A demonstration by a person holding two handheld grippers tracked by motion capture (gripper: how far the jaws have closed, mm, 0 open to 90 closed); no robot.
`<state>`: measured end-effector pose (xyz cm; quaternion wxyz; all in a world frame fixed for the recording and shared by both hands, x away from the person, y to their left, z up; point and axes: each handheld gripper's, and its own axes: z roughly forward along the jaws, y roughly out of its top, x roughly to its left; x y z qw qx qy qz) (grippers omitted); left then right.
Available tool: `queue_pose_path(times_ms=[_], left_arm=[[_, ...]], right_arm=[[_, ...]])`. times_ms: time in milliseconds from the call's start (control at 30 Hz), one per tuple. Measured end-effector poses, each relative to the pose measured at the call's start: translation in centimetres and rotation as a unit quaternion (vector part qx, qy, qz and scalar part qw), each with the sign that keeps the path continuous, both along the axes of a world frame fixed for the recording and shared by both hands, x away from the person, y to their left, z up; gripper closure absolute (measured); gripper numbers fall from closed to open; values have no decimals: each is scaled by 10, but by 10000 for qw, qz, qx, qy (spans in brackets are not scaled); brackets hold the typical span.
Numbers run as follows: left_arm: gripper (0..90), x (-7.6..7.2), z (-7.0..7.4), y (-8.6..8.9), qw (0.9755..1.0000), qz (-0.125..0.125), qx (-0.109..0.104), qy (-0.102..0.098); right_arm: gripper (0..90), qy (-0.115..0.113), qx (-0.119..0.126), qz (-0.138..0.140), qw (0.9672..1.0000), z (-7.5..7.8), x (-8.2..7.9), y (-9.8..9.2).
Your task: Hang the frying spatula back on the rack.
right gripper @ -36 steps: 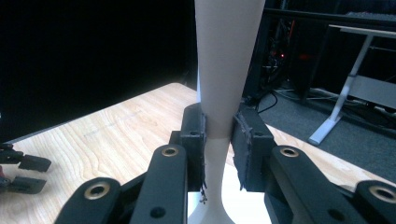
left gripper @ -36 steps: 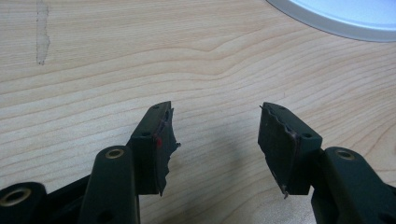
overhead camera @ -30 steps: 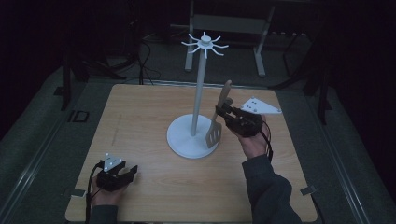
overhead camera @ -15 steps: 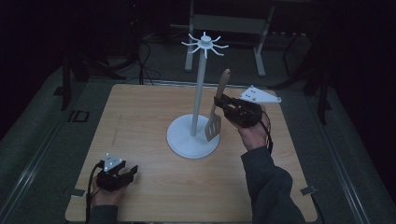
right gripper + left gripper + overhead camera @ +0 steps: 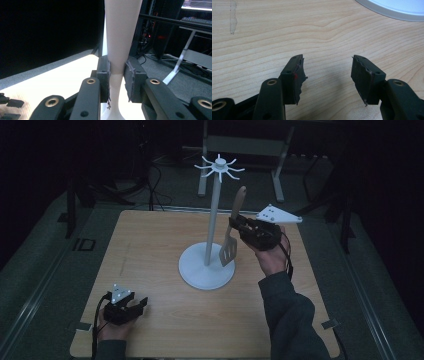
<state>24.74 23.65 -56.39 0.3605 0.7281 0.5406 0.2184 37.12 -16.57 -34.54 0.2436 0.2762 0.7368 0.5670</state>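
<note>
Left gripper (image 5: 141, 304) resting at near table (image 5: 150, 245) edge, jaws apart, nothing between. Farther: right gripper (image 5: 235, 226) clamped on spatula (image 5: 231, 242) handle, spatula upright, blade hanging above white stand (image 5: 210, 265) base, right of pole.

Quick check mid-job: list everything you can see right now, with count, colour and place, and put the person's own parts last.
spatula: one, pale wood handle, slotted grey blade hanging down, held upright beside the stand's pole
stand: one, white, round base mid-table, tall pole, ring of hooks on top
table: one, light wood, under everything
right gripper: one, black, jaws clamped on the spatula's handle, raised right of the pole
left gripper: one, black, jaws apart with nothing between them, low over the table's near left corner
hands: two, each holding a gripper; dark sleeve on the right arm
</note>
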Motion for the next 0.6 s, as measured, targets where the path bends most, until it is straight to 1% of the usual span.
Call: queue_pose_path(times_ms=[267, 600], left_arm=[[437, 0, 0, 0, 10000, -6, -10, 16], [434, 1, -1, -1, 10000, -16, 1, 39]], right_arm=[[753, 8, 26, -30, 10000, 6, 3, 0], [753, 36, -5, -24, 10000, 13, 7, 3]])
